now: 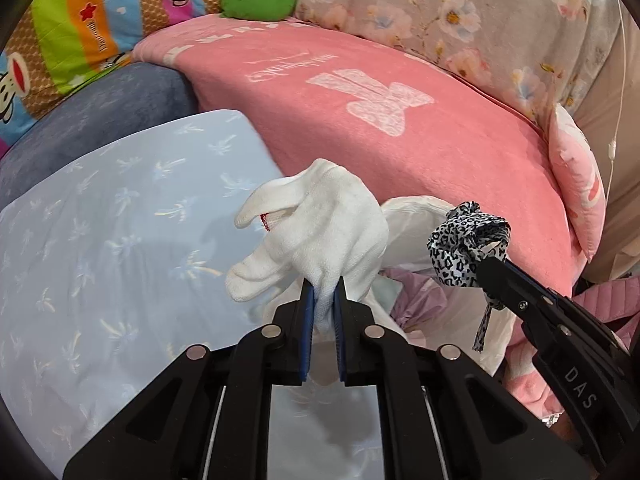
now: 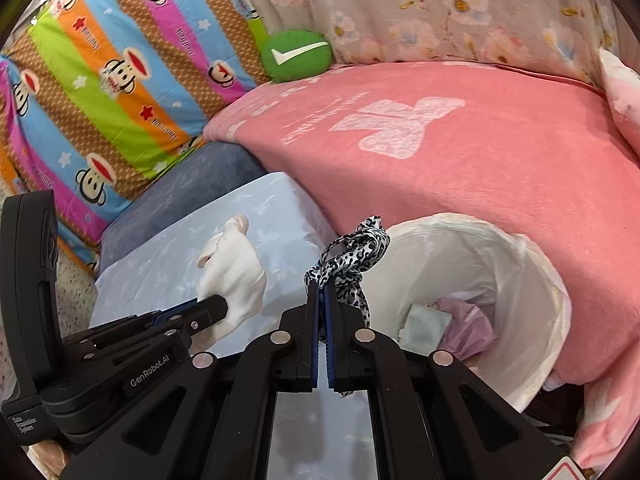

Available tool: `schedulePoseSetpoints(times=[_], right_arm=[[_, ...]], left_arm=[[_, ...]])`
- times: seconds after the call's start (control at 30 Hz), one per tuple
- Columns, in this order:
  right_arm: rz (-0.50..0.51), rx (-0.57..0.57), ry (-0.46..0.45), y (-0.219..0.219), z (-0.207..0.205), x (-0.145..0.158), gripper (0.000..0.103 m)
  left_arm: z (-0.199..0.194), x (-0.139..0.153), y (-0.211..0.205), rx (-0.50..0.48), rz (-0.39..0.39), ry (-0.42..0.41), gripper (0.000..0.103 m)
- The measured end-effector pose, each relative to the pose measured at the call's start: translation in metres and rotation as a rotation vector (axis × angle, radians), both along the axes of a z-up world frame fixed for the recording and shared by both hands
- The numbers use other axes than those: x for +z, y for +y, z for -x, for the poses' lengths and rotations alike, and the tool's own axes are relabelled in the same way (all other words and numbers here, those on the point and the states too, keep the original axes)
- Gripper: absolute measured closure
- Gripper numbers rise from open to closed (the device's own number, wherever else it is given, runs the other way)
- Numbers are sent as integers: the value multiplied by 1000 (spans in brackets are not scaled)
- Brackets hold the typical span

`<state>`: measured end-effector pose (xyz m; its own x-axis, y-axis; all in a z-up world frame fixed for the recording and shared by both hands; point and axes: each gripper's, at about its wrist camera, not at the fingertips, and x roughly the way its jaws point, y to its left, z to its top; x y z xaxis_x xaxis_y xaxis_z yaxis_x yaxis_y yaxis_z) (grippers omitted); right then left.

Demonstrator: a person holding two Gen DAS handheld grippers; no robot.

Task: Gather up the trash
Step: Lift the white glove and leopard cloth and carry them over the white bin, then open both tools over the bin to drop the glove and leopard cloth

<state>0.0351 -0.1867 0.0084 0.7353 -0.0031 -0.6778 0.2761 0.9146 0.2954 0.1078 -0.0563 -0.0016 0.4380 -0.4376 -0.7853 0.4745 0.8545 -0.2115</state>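
white glove (image 1: pixel 316 224) hangs pinched by its cuff between the blue pads of the left hand-held gripper (image 1: pixel 323 300), its limp fingers drooping to the left above a pale blue sheet (image 1: pixel 120 220) printed with small palm shapes. just to its right, a leopard-print strip of cloth (image 2: pixel 352 260) is bunched and clamped in the right hand-held gripper (image 2: pixel 321 300), whose jaws stand nearly together on the thin fabric, one loose end trailing down beside the fingers. both pieces are held up in the air, near each other but apart. right of the strip, and lower, sits a bin lined with a white bag (image 2: pixel 532 280), its mouth open; inside lie a crumpled lilac piece (image 2: pixel 468 320) and something pale, too unclear to name. the bin is tucked against a pink blanket (image 2: pixel 480 184) with a white bow pattern. farther off, a green round cushion with a white tick (image 2: pixel 297 55) rests at the blanket's far edge, between a striped monkey-print quilt (image 2: pixel 112 80) on the left and a floral quilt (image 2: pixel 440 12) on the right.
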Motion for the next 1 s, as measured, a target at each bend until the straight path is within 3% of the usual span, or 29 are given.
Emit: schedulePoseSetpoints(times=[0.4, 0.43, 0.5, 0.57, 0.87, 1.0], right_arm=[[-12, -100, 5, -52, 23, -6, 99], [-13, -106, 5, -55, 24, -7, 99], [-15, -117, 6, -60, 27, -8, 98], [-16, -124, 6, -65, 28, -8, 97], [-12, -122, -3, -68, 28, -7, 93], [-7, -110, -4, -65, 27, -6, 85]], left_arm=[[14, 3, -59, -135, 22, -11, 90], [14, 3, -63, -144, 21, -4, 87], [15, 1, -67, -136, 19, -1, 61], [16, 2, -67, -110, 17, -22, 49], [14, 3, -58, -33, -36, -56, 46], [14, 2, -51, -4, -59, -69, 44]])
